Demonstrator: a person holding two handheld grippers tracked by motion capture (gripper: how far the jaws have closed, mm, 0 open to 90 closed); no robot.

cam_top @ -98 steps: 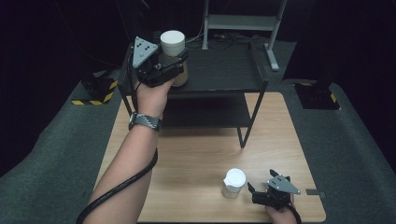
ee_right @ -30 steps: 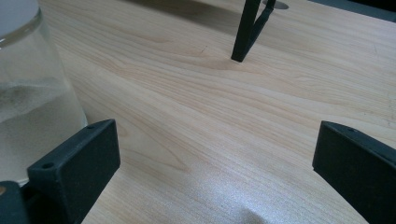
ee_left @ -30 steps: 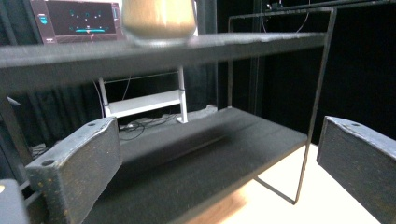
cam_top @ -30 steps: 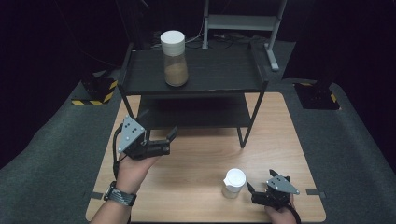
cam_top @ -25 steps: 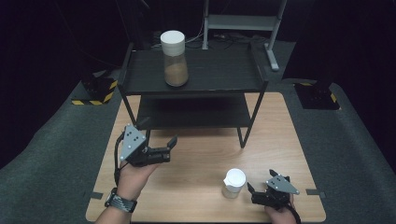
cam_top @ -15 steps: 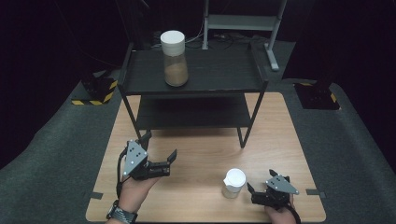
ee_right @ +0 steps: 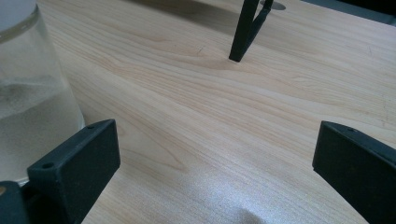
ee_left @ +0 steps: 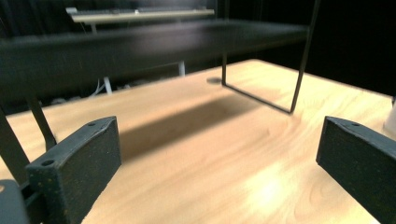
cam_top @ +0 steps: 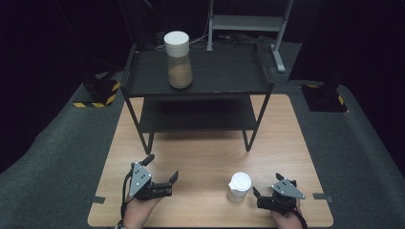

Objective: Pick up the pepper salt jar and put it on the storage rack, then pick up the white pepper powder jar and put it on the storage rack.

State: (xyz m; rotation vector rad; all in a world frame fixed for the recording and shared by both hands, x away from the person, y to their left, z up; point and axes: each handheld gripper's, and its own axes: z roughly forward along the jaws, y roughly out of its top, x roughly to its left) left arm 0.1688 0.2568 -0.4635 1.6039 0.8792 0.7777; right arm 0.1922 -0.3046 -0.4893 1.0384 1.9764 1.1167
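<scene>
Step in hand, as judged: one jar with brown contents (cam_top: 179, 59) stands upright on the top level of the black shelf rack (cam_top: 229, 81), left of centre. A second, small jar with a white lid (cam_top: 238, 187) stands on the counter (cam_top: 205, 152) near its front edge. This reads as a sorting of jars onto the rack, with the small one not yet taken.

Left gripper (cam_top: 161, 169): released, jaws spread wide, nothing between them. It sits low over the counter at front left, well apart from both jars. Its own view looks across bare wood towards the rack's legs.

Right gripper (cam_top: 258, 195): released, jaws wide apart, empty. It lies at front right, just beside the small jar. In the right gripper view the jar's glass wall (ee_right: 28, 93), holding a pale powder, stands next to the left-hand jaw and outside the gap.

Next move, as judged: the right gripper must swing towards the jar so that the glass body sits between the jaws, then close below the lid. The jar is narrow and smooth; an off-centre approach risks tipping it.

Surface: light wood-grain counter, clean, with glare patches. Room: dark, grey carpet around, yellow-and-black striped bases (cam_top: 98, 93) at the left, a metal stand (cam_top: 248, 21) behind.
</scene>
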